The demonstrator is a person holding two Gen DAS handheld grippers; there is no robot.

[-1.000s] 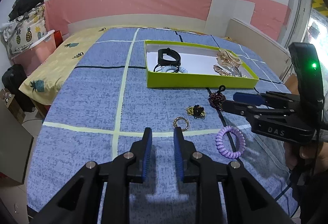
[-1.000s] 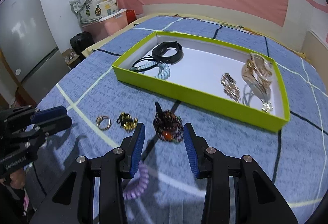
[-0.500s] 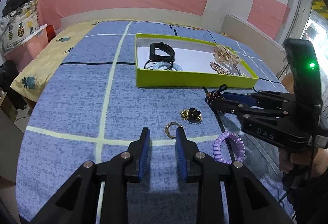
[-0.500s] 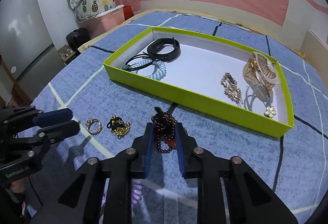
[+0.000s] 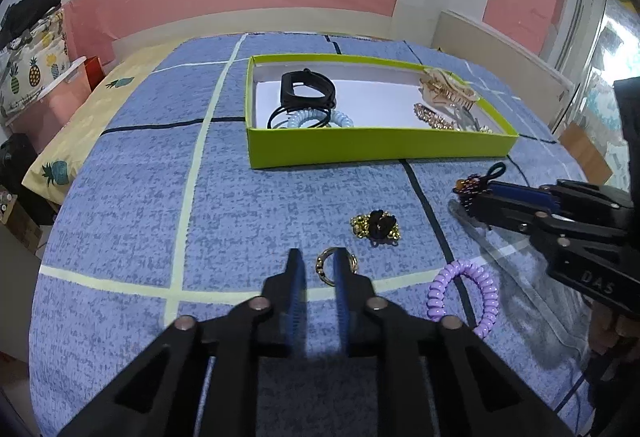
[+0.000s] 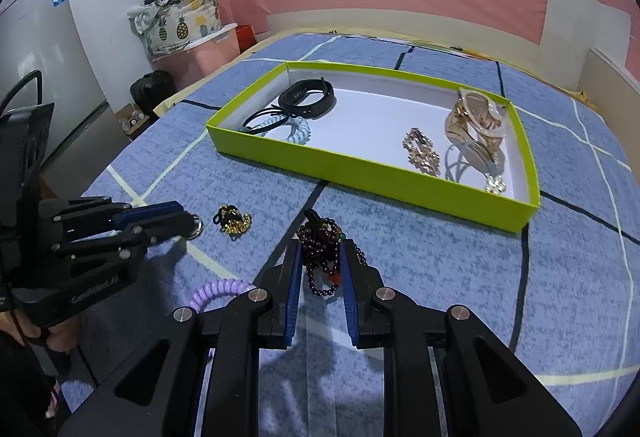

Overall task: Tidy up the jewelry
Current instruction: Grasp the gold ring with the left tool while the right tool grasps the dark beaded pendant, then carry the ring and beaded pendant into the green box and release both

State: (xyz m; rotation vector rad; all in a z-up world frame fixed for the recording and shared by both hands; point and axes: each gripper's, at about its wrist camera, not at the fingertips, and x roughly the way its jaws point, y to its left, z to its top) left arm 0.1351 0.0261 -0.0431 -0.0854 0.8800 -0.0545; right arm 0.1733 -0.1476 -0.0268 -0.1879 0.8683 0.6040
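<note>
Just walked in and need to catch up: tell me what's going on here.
A person is sorting jewelry on a blue bedspread into a green tray. The right gripper is shut on a dark beaded bracelet. The left gripper has just been closing around a small gold ring. A purple coil hair tie and black-and-gold brooch lie loose.

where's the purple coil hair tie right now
The purple coil hair tie lies on the blue bedspread, outside the green tray. In the left wrist view it sits right of the left claw, near the black-and-gold flower piece.
</note>
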